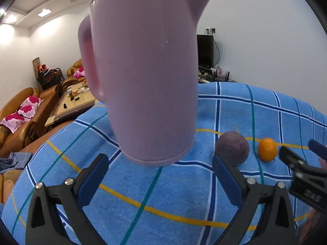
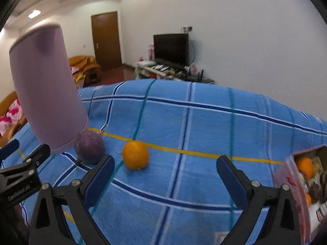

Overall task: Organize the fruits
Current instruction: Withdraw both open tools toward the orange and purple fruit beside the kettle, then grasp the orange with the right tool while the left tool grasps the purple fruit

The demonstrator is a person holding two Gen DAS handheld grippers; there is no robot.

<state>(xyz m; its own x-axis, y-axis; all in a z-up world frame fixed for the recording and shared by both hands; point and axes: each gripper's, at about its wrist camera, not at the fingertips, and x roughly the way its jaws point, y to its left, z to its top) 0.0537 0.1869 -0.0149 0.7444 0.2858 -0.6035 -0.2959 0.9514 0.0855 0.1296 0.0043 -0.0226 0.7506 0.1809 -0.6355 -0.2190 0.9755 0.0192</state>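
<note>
Hand-held gripper (image 2: pixel 165 167) angled down, wide apart

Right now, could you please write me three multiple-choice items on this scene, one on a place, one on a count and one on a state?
1. Where does the purple fruit lie?
A. in the box
B. on the cloth between the kettle and the orange
C. on top of the kettle

2. How many fruits lie loose on the blue checked cloth?
A. two
B. four
C. none

3. How does the right gripper stand?
A. shut on the orange
B. shut on the kettle
C. open, holding nothing

Key: 1 B, it sits beside the pink kettle and orange; 2 A, only those two show; 3 C, its jaws stand wide over bare cloth.
</note>
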